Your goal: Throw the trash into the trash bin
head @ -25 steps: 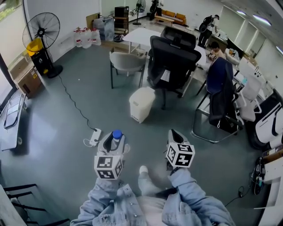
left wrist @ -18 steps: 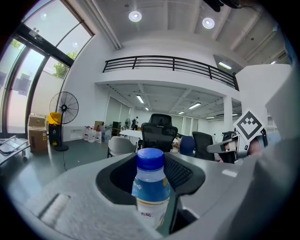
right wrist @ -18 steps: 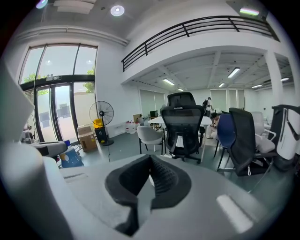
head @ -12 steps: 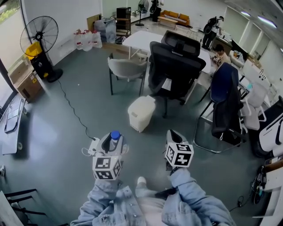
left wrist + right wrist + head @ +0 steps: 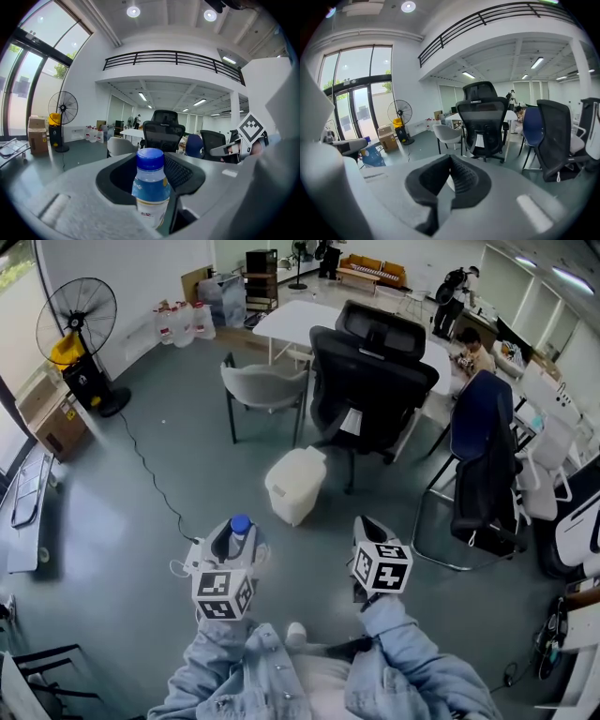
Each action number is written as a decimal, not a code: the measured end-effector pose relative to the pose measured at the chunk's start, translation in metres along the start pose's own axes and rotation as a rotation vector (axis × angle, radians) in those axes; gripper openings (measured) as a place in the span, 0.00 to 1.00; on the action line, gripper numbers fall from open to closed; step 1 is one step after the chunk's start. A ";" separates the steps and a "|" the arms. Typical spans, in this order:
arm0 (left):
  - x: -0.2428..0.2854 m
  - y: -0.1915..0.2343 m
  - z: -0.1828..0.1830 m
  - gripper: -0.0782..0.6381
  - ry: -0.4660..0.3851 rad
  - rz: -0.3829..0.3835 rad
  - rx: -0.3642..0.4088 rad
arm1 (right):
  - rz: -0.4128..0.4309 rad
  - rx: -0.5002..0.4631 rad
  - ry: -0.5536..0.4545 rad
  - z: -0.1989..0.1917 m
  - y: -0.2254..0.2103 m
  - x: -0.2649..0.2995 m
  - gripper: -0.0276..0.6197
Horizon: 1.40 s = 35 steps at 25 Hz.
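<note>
A clear plastic bottle (image 5: 240,524) with a blue cap and a blue-and-white label stands upright between the jaws of my left gripper (image 5: 235,534), which is shut on it. In the left gripper view the bottle (image 5: 151,185) fills the gap of that gripper (image 5: 151,165). My right gripper (image 5: 368,527) is level with the left one and holds nothing; in its own view (image 5: 450,162) the black pads meet at the tips. The white trash bin (image 5: 295,484) stands on the grey floor just ahead, between the two grippers and slightly beyond them.
Behind the bin stand a black office chair (image 5: 370,381), a grey chair (image 5: 264,386) and a white table (image 5: 300,320). A blue-backed chair (image 5: 483,442) is at right. A black cable (image 5: 150,465) crosses the floor from the fan (image 5: 80,324). Cardboard boxes (image 5: 56,418) sit at left.
Both grippers have moved forward across the floor toward the trash bin, which is now closer. The power strip has slid under the left gripper. The grip on the bottle is unchanged.
</note>
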<state>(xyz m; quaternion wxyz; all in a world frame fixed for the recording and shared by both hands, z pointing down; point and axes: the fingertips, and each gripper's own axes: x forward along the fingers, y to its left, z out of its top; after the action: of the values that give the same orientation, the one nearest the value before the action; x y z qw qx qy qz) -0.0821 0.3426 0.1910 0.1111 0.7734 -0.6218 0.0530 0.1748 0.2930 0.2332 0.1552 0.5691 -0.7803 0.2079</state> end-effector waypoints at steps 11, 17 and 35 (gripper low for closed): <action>0.065 0.011 -0.001 0.37 0.017 -0.026 -0.009 | -0.075 0.059 0.016 0.011 -0.046 0.043 0.05; 0.121 0.036 0.024 0.37 -0.016 -0.054 -0.007 | -0.103 0.057 -0.013 0.050 -0.048 0.085 0.05; 0.267 0.183 0.054 0.37 0.026 -0.101 -0.082 | -0.155 0.010 0.024 0.145 0.011 0.244 0.05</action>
<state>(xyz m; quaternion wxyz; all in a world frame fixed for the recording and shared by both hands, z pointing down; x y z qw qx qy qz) -0.2046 0.0387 0.2166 0.1534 0.7978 -0.5823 0.0316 0.0893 0.0218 0.2229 0.1774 0.6262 -0.7307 0.2062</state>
